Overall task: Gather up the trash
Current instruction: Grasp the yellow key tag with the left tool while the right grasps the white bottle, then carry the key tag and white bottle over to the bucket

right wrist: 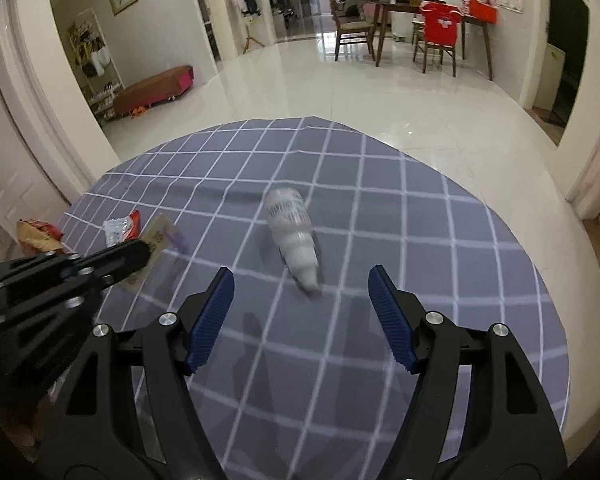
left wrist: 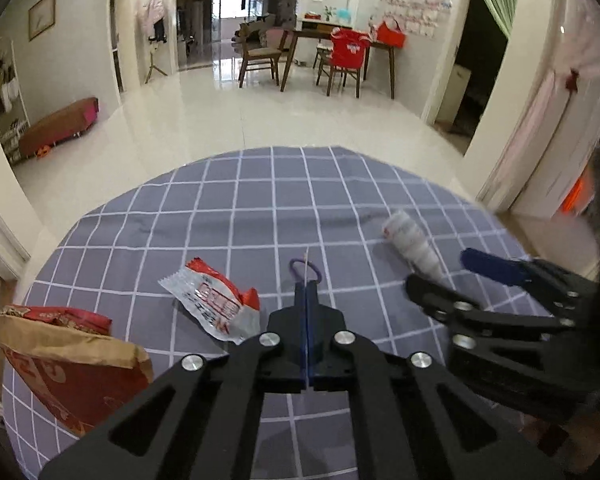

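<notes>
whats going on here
A person is clearing trash off a checked tablecloth with two handheld grippers. The left gripper is shut on a flat purple packet. The right gripper, jaws open, points at a plastic bottle lying on its side. A wrapper and paper bag remain.

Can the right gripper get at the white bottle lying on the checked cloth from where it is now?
Probably yes. The right gripper is open, and the white bottle lies just ahead of its fingertips with only bare checked cloth between.

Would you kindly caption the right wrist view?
Open right gripper approaches a lying plastic bottle on the checked tablecloth.
</notes>
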The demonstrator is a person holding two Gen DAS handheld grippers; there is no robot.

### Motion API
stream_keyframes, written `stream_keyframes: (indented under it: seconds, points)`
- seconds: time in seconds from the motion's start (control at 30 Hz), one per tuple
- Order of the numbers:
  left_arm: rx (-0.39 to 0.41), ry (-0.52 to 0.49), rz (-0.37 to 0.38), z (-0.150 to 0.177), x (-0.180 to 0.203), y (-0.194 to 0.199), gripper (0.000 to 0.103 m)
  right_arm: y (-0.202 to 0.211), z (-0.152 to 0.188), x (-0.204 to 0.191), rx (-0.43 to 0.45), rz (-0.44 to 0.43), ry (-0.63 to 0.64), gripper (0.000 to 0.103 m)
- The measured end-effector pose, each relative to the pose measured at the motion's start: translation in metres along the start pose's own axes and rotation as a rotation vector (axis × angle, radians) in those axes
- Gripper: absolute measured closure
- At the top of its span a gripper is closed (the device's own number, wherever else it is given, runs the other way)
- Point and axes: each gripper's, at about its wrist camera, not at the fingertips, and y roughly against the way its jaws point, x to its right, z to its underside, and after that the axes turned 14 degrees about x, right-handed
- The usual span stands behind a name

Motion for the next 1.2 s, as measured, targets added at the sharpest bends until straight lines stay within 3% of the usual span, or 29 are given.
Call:
stream_keyframes:
  seconds: [0.07,0.1,0.13,0.2,0.4,0.7,1.0,1.2]
  points:
    - [0.004,0.007,0.0,0.0,-0.004,0.0,0.102,-0.008,-0.005,-0.003,-0.011,-0.003,0.023,0.036]
    - [0.003,0.01,-0.001,0.001,-0.005,-0.001,0.102,-0.013,-0.007,-0.005,-0.02,-0.009,0.035,0.043]
    - [0.0,0.013,-0.001,0.002,-0.006,0.0,0.102,-0.015,-0.006,-0.007,-0.029,-0.009,0.045,0.059]
    - [-0.006,0.019,0.003,0.003,-0.007,0.0,0.102,-0.016,-0.006,-0.011,-0.028,0.023,0.096,0.078]
    - [0.012,0.015,0.005,0.004,-0.002,0.016,0.102,0.015,0.003,-0.003,0.001,-0.028,0.056,0.079]
    - [0.094,-0.022,0.075,-0.002,0.052,0.072,0.102,0.125,0.021,0.025,0.138,-0.106,-0.089,0.079]
    - [0.141,-0.096,0.208,0.013,0.146,0.131,0.102,0.237,0.06,0.073,0.265,-0.076,-0.212,0.079]
    - [0.127,-0.169,0.307,0.037,0.224,0.152,0.102,0.309,0.111,0.126,0.335,0.001,-0.33,0.079]
